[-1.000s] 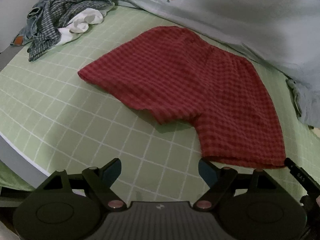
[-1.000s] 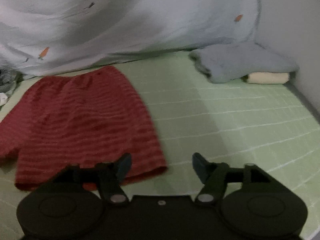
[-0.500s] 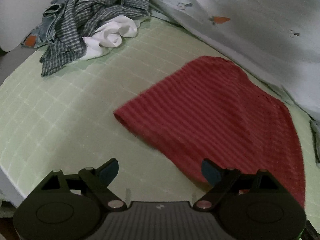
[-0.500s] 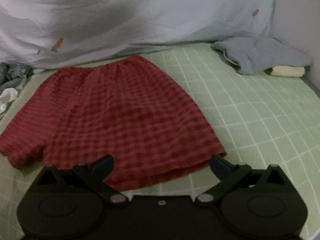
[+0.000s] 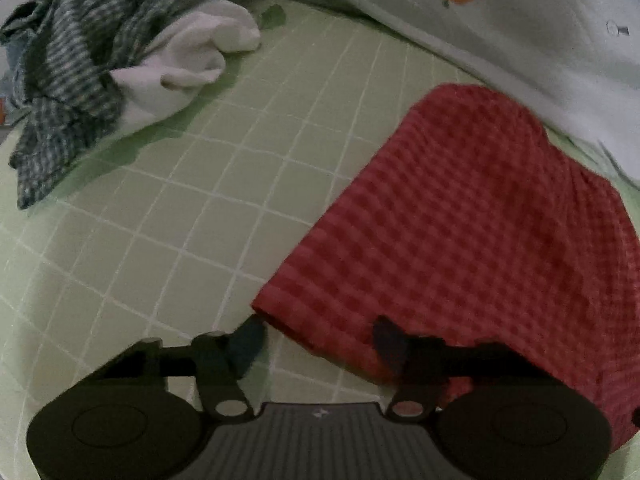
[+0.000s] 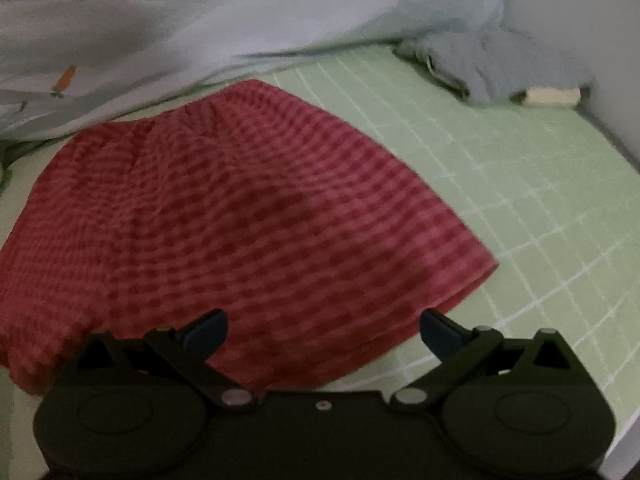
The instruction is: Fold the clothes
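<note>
Closing partway, the left gripper (image 5: 316, 332) has its jaws astride the hem corner of the red checked shorts (image 5: 472, 216) at lower centre, not yet pinching; the right gripper (image 6: 324, 330) stands wide open over the other hem, probably for lifting both corners together

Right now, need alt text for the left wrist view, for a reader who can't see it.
The left tool, jaws partly open and just closing, straddles the near corner of red checked shorts spread flat on a green grid bed sheet. A crumpled pile of dark plaid and white clothes sits at far left, with a pale carrot-print quilt behind.
</note>
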### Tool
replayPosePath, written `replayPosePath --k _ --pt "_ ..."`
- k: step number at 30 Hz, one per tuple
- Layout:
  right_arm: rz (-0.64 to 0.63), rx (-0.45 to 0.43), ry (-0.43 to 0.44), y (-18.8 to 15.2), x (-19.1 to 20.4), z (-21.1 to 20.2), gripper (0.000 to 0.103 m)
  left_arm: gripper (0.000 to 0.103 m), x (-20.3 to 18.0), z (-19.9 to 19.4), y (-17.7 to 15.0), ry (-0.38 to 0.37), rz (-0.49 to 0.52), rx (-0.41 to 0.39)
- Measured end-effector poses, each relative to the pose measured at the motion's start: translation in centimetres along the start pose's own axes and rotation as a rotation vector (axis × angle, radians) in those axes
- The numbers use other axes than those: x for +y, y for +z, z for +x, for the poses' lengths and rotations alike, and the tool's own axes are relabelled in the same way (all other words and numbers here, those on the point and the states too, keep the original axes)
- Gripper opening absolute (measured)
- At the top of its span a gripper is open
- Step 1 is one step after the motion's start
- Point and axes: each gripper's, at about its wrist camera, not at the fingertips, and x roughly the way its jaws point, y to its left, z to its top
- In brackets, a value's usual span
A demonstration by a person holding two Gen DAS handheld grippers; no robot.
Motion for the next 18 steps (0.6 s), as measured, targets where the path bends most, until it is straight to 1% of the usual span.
replayPosePath --k 1,2,3,4,6,8,11,13,16,17,18 --pt "0.013 0.008 0.0 0.1 0.2 0.1 0.103 0.039 -0.1 0.0 0.1 0.007 0.016 -0.003" --pt "0.022 0.005 0.0 0.1 0.5 0.1 0.103 0.019 -0.3 0.0 0.2 0.03 0.036 -0.009" --pt "0.025 0.0 -0.001 0.1 0.7 0.0 0.103 0.006 -0.2 0.1 0.2 0.053 0.051 -0.013" --pt "0.022 -0.001 0.0 0.2 0.8 0.1 0.103 0.003 0.0 0.1 0.3 0.07 0.059 -0.018" --pt "0.017 -0.003 0.003 0.4 1.0 0.2 0.103 0.002 0.8 -0.1 0.6 0.073 0.027 -0.032" --pt "0.012 -0.007 0.009 0.6 0.9 0.3 0.103 0.002 1.9 -1.1 1.0 0.107 -0.036 -0.058" --pt "0.003 -0.016 0.024 1.0 0.4 0.5 0.103 0.002 2.8 -3.5 1.6 0.158 -0.078 -0.124" --pt "0.001 -0.018 0.037 1.2 -0.1 0.8 0.103 0.002 3.3 -3.8 1.5 0.196 -0.095 -0.114" --pt "0.02 -0.017 0.068 1.5 -0.8 1.2 0.103 0.002 4.3 -3.6 0.8 0.196 -0.194 -0.076" --pt "0.022 -0.025 0.078 1.6 -1.1 1.1 0.103 0.002 4.3 -4.1 0.6 0.176 -0.217 -0.09" --pt "0.023 -0.033 0.088 1.7 -1.3 1.0 0.103 0.002 3.9 -4.8 0.5 0.165 -0.219 -0.112"
